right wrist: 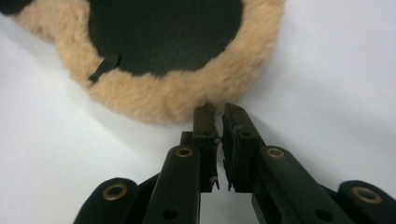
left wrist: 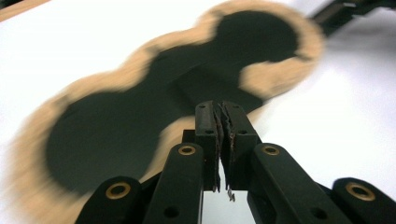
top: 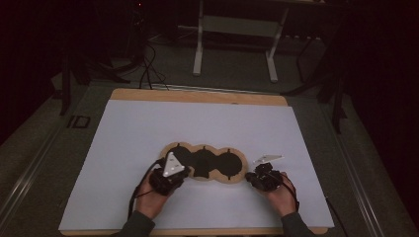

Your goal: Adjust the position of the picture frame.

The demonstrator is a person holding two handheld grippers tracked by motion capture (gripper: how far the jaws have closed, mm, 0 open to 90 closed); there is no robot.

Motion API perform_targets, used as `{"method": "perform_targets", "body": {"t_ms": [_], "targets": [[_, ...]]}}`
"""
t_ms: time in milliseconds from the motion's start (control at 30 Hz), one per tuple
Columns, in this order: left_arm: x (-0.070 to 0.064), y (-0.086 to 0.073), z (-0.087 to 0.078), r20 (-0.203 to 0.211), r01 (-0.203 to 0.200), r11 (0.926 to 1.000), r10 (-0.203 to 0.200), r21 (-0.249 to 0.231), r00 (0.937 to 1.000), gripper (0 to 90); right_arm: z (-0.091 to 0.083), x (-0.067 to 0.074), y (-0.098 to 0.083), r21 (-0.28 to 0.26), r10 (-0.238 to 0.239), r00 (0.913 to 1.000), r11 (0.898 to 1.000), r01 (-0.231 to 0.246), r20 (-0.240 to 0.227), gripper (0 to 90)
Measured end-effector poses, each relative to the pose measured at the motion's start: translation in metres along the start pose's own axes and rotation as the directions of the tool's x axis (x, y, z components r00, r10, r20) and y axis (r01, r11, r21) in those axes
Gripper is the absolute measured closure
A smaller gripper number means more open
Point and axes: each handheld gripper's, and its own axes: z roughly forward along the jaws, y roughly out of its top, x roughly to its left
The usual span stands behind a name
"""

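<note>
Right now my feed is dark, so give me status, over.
Both hand-held grippers shut, empty: left, right. Fleece-edged black pad flat on white sheet. Nothing in the way.

Motion blur is smearing the fleece-edged mat (left wrist: 140, 107) across the left gripper view; its tan border is reading as streaks, pile texture not resolvable. Bottom edge is cutting off the mat's near lobe there. In the right gripper view the top and left edges are cropping the mat (right wrist: 187, 93); a small dark tab (right wrist: 103, 66) on its rim is too small to identify. In the high view, the room behind the table (top: 128, 94) is sitting in darkness, contents indistinct. Forearms are running off the bottom edge.
</note>
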Motion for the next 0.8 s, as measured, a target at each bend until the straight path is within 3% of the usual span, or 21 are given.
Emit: {"method": "perform_targets", "body": {"t_ms": [133, 300, 400, 600, 700, 800], "targets": [[0.027, -0.025, -0.014, -0.067, 0.070, 0.9975, -0.070, 0.003, 0.9953, 85.9, 0.001, 0.005, -0.002, 0.010, -0.011, 0.9999, 1.000, 0.011, 0.003, 83.4], [0.037, -0.035, -0.017, -0.093, 0.093, 0.9954, -0.091, 0.022, 0.9915, 85.2, 0.001, 0.009, -0.003, 0.011, -0.022, 0.9997, 1.000, 0.022, -0.006, 83.3], [0.041, -0.049, -0.020, -0.102, 0.162, 0.9861, -0.157, 0.038, 0.9823, 85.2, 0.000, 0.014, -0.003, 0.010, -0.041, 0.9991, 0.999, 0.042, -0.004, 83.5], [0.043, -0.054, -0.016, -0.112, 0.179, 0.9802, -0.169, 0.085, 0.9793, 83.1, -0.001, 0.020, -0.004, 0.004, -0.056, 0.9982, 0.998, 0.056, -0.022, 82.5], [0.043, -0.056, -0.006, -0.135, 0.174, 0.9740, -0.155, 0.145, 0.9787, 83.0, 0.000, 0.018, -0.004, 0.005, -0.050, 0.9985, 0.999, 0.050, -0.023, 82.4], [0.044, -0.056, -0.003, -0.141, 0.171, 0.9742, -0.151, 0.147, 0.9785, 82.8, 0.001, 0.018, -0.004, 0.001, -0.044, 0.9988, 0.999, 0.044, -0.020, 82.4]]}}
